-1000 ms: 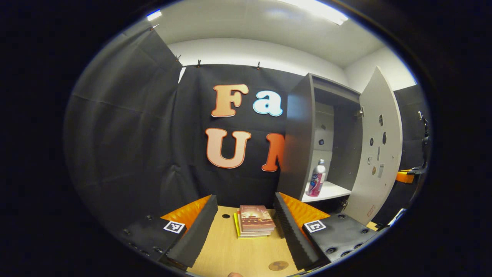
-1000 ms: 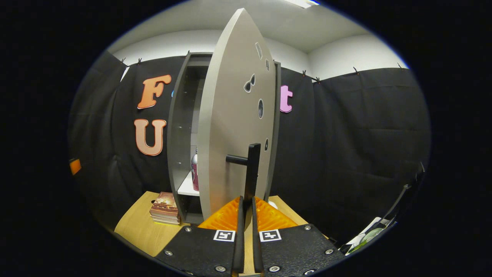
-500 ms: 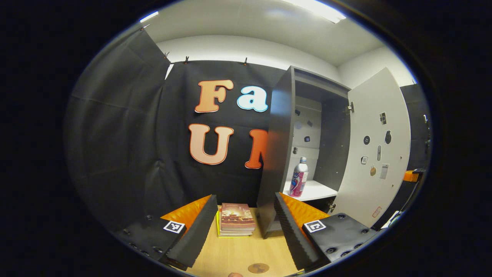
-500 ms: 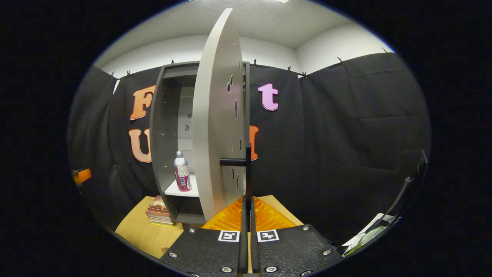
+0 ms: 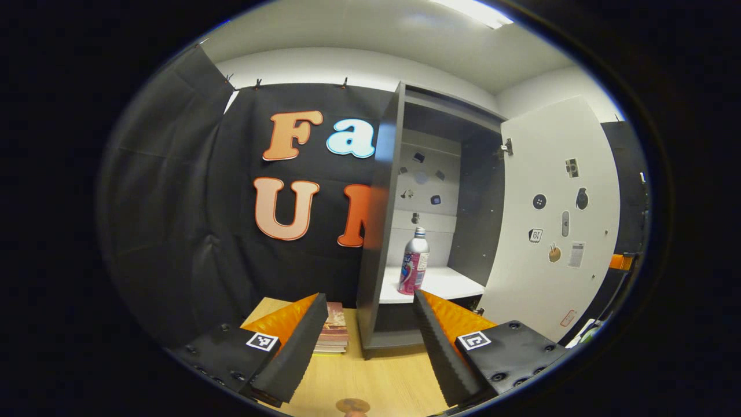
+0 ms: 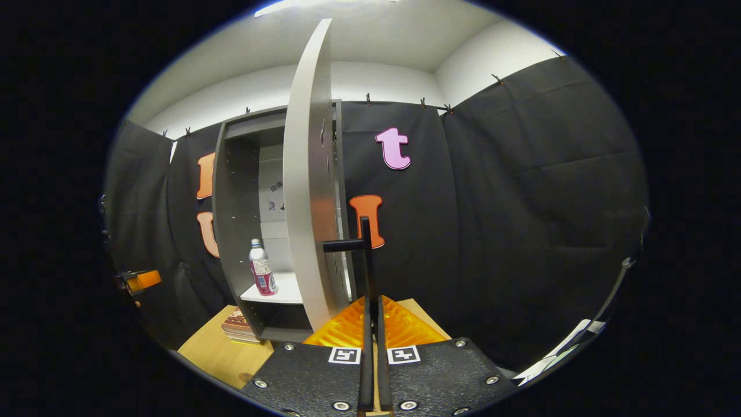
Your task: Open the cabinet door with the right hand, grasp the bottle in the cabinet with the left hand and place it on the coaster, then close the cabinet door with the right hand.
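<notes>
Right gripper view has the right hand-held gripper pinched tight on the dark handle of the cabinet door, both fingers pressing the bar straight ahead of it. The door stands swung well out, edge-on to this hand-held gripper, and the bottle stands upright on the white shelf off to its left.

In the left gripper view the left hand-held gripper is spread wide and holds nothing; the bottle stands ahead and slightly to its right, beyond the fingertips. The round coaster lies on the worktop just below and near this hand-held gripper, and a stack of books sits behind its left finger.

To do the reach well, I judge the right hand should hold the door steady and open, while the left goes in level, fingers either side of the bottle's body, clear of the cabinet's side wall.

Against a second ago, the door has swung wider, the cabinet interior faces the left hand-held gripper more squarely, and the bottle sits closer to its centre line.
</notes>
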Action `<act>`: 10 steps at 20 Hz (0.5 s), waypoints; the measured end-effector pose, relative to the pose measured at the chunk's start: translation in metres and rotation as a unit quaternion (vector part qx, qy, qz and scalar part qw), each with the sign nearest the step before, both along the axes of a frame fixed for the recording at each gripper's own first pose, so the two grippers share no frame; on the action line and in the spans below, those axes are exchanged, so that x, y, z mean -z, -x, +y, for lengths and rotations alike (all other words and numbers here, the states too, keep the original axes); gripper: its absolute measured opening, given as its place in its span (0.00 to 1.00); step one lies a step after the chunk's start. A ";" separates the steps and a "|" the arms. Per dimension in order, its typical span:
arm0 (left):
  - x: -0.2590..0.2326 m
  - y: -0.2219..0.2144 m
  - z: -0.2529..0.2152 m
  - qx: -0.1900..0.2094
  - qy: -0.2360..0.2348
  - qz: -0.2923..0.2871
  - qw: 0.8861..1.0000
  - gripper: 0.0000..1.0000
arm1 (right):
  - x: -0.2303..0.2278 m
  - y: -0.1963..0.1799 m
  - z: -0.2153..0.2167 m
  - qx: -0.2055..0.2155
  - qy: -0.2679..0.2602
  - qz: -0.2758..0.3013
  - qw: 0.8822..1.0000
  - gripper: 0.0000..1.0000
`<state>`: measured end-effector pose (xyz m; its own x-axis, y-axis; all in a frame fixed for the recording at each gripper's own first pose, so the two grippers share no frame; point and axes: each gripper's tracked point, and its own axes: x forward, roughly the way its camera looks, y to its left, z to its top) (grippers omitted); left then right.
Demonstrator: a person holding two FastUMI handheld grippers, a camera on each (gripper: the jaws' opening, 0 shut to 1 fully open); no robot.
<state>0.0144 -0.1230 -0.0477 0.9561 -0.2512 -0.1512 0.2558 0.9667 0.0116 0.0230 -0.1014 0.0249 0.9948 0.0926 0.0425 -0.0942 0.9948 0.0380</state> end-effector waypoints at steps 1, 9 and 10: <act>0.003 -0.003 -0.009 0.003 0.002 0.003 1.000 0.94 | 0.001 0.004 0.000 -0.012 -0.002 0.000 1.000 0.04; 0.038 -0.050 -0.076 0.024 0.001 0.015 1.000 0.97 | 0.012 0.027 -0.059 0.028 -0.023 0.010 0.999 0.14; 0.040 -0.058 -0.086 0.027 0.006 0.015 0.999 0.97 | 0.015 0.030 -0.069 0.043 -0.017 0.013 0.999 0.17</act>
